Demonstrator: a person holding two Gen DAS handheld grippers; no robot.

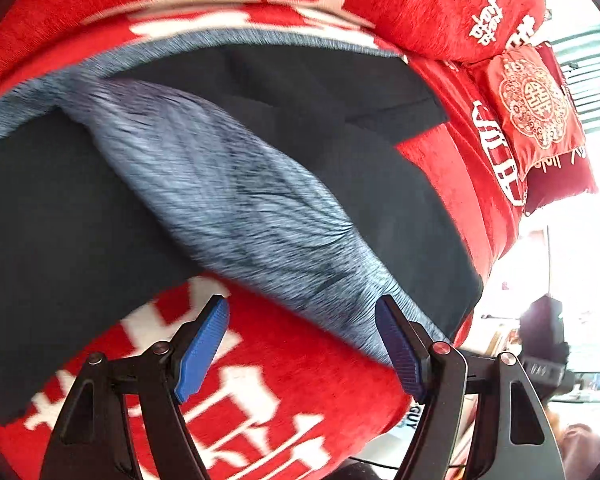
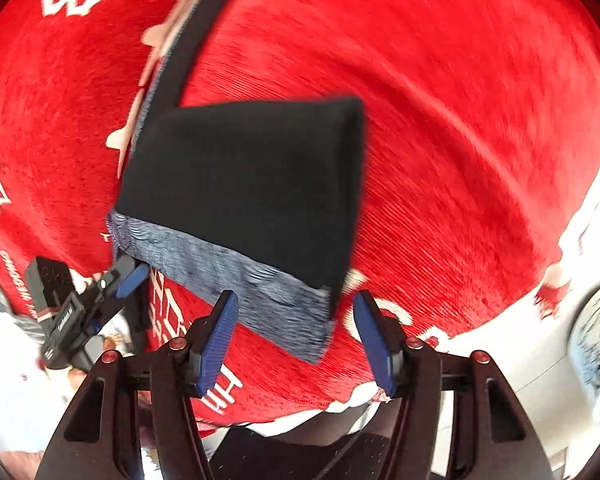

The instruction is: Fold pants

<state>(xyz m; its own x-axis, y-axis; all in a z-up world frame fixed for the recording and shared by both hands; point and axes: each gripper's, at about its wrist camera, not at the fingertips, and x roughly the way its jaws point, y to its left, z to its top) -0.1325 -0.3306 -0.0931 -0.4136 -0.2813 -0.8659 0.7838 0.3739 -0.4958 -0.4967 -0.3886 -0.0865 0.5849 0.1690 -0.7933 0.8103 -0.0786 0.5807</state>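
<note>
Black pants (image 1: 60, 220) with a grey fleecy inner side (image 1: 240, 200) lie spread on a red bedspread (image 1: 300, 380). My left gripper (image 1: 302, 304) hovers open over their near edge, and the grey flap runs down past its right finger (image 1: 400, 348) without being pinched. In the right wrist view a folded black section (image 2: 240, 184) ends in a grey band (image 2: 240, 280). My right gripper (image 2: 296, 298) stands open just over that band's near corner, its pads pressing on nothing. The left gripper (image 2: 128, 280) shows at the band's left end. Both pictures are motion-blurred.
The bedspread (image 2: 460, 120) carries white characters. Red cushions (image 1: 536, 108) lie at the far right of the bed, with bright window light behind them. A white object with a blue pattern (image 2: 596, 344) sits off the bed's right edge.
</note>
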